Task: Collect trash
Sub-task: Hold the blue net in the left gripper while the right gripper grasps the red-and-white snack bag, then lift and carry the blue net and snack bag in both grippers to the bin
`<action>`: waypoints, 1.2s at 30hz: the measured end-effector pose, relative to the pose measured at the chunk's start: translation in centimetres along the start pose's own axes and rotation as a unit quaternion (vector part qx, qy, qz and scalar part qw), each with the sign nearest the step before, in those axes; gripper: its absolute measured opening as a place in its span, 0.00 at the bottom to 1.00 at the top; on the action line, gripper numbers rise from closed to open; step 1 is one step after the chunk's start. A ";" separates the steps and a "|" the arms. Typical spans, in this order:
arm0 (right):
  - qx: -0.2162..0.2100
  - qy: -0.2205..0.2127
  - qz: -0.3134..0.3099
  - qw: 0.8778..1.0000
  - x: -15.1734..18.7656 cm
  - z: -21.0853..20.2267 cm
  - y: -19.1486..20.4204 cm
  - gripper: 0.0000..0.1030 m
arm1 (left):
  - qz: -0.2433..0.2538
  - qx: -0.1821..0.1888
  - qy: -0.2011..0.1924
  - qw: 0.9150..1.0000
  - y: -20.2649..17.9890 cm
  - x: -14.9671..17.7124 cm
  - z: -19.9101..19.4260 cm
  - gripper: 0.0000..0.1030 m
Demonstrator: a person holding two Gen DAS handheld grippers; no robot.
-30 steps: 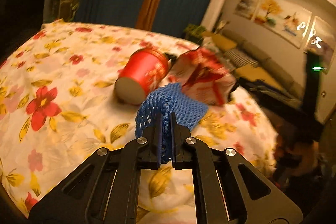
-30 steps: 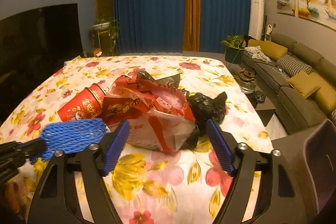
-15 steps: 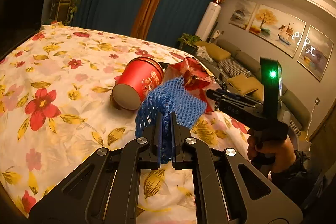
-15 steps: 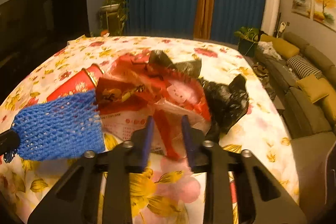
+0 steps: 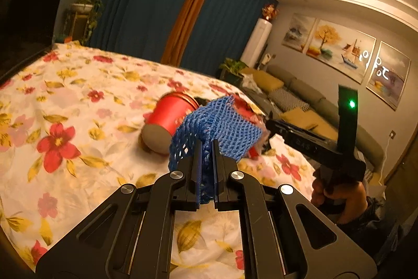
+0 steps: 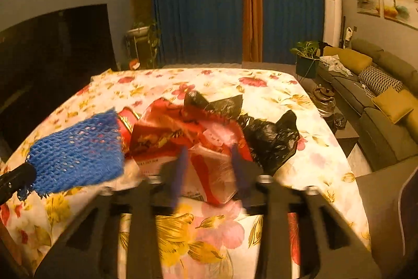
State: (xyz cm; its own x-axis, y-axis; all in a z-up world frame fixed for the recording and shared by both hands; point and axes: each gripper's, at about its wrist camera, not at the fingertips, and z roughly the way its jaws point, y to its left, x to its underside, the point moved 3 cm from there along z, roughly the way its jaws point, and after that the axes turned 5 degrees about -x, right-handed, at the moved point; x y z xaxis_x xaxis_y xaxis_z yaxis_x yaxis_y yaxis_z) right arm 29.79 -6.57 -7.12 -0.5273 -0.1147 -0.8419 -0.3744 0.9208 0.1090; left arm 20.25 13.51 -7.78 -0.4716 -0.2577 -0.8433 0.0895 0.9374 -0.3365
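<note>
**Trash gathered on a flowered bedspread in a curtained living room**

The room is closed off at the far end by dark blue curtains (image 6: 198, 4) with a brown panel between them. An olive sofa (image 6: 386, 106) with patterned cushions is set along the right wall, under framed paintings (image 5: 339, 54); a white column unit (image 6: 332, 17) and a potted plant (image 6: 305, 54) are seen near the corner, and a dark screen (image 6: 52, 59) is placed on the left.

Most of the foreground is taken up by a wide surface covered with a white floral cloth (image 6: 274, 90) in red and yellow. Near its middle a crumpled black bag (image 6: 271, 137) is laid, with a red and white printed plastic bag (image 6: 188, 137) touching it. A red paper cup (image 5: 169, 119) is seen on its side just beside that pile.

A blue foam net (image 5: 222, 127) is pinched between the pressed-together fingers of the left gripper (image 5: 206, 161) and is held above the cloth, beside the cup. The right gripper (image 6: 209, 164) is blurred; its jaws have just been opening and are parted, with the near edge of the printed bag seen between them. Whether the pads touch it cannot be told.
</note>
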 end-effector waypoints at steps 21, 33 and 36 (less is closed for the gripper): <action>-0.031 0.045 0.021 0.998 -0.3 5.5 -0.6 0.66 | -0.039 -0.070 -0.029 0.996 1.4 -4.5 1.4 0.05; -0.067 0.077 -0.016 0.995 1.0 5.4 1.1 0.13 | -0.045 -0.076 -0.022 0.996 1.9 -3.6 1.4 0.05; -0.069 0.070 -0.024 0.995 1.3 4.3 1.6 0.10 | -0.044 -0.077 -0.023 0.996 2.0 -3.6 1.5 0.05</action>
State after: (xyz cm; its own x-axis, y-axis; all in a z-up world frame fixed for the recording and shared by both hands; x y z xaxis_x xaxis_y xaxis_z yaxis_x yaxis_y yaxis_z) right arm 31.81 -3.68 -10.28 -0.6030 -0.2172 -0.7676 -0.4980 0.8542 0.1494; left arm 23.44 15.98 -6.04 -0.4315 -0.3474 -0.8325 -0.0873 0.9346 -0.3448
